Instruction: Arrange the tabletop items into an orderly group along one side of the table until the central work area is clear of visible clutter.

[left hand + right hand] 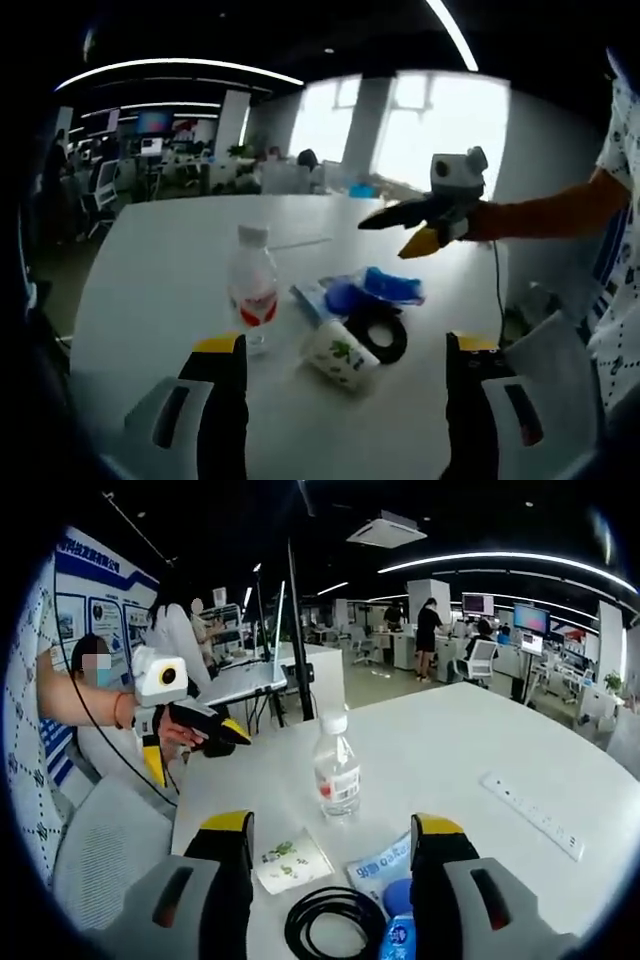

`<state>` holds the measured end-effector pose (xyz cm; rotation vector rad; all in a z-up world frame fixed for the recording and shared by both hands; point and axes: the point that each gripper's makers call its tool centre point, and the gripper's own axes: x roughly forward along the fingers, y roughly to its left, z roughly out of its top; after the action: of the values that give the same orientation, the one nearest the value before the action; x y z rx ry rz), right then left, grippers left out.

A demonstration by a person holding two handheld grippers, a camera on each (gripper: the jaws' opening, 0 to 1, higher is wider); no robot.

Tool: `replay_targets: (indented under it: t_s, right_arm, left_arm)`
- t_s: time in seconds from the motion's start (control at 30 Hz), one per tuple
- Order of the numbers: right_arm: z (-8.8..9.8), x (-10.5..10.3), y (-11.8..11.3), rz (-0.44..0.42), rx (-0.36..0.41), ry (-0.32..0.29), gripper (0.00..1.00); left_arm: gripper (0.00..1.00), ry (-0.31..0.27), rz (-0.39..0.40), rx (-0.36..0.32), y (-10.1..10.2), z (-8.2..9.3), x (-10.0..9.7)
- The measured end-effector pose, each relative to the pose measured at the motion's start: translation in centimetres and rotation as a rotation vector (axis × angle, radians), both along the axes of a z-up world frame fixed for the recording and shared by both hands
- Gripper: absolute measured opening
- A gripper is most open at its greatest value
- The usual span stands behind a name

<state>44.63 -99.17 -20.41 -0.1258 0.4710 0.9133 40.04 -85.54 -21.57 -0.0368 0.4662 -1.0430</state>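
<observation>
- Four items sit bunched near one edge of the white table [160,270]: a clear water bottle [252,290] standing upright, a small white packet with green print [341,355] lying on its side, a black coiled cable [378,335] and a blue-and-white pouch [375,288].
- In the left gripper view the packet touches the cable coil, and the bottle stands just beside them, toward the left jaw.
- The left gripper [345,350] has its jaws spread wide and holds nothing; it hangs just short of the cluster, roughly in line with the packet.
- The right gripper [330,830] is likewise parted and empty, poised over the cable and pouch from the opposite side; in the left gripper view it hangs in the air above the table [425,228].
- A judgement: the packet is the easy first grab, and closing across its narrow side would keep it from sliding into the bottle.
- The bottle looks tippy, so any push near it should be low on its body.
- A white power strip [532,814] lies well apart near the far edge.
- Beyond the cluster the tabletop is bare, leaving ample room to carry things along the edge.
</observation>
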Motion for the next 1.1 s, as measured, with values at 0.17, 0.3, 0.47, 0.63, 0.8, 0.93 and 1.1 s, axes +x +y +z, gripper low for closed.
replay_targets:
  t_s: [0.17,0.3,0.47,0.63,0.8,0.93,1.1]
  right_arm:
    - [-0.9,0.2,0.3,0.025,-0.009,0.022,0.60]
    - [-1.6,0.4,0.6,0.044,-0.024,0.036,0.60]
    - [-1.9,0.6,1.1,0.062,-0.025,0.045,0.59]
    - [-2.6,0.6,1.5,0.088,-0.036,0.059,0.58]
    - [-3.2,0.5,2.2,0.121,-0.049,0.076,0.55]
    - [-3.7,0.5,2.6,0.145,-0.061,0.088,0.54]
    - [-4.7,0.6,2.9,0.169,-0.080,0.111,0.53]
  left_arm:
    - [0.77,0.005,0.014,-0.010,0.2,0.1,0.0]
    - [0.76,0.004,0.014,-0.009,0.3,0.0,-0.1]
    - [0.76,0.005,0.022,-0.008,0.5,-0.1,-0.1]
    - [0.76,0.011,0.024,-0.004,0.6,-0.4,-0.3]
    - [0.75,0.009,0.025,-0.010,0.6,-0.4,-0.3]
    - [0.75,0.011,0.027,-0.009,0.8,-0.5,-0.4]
    - [0.75,0.017,0.030,-0.009,1.0,-0.6,-0.5]
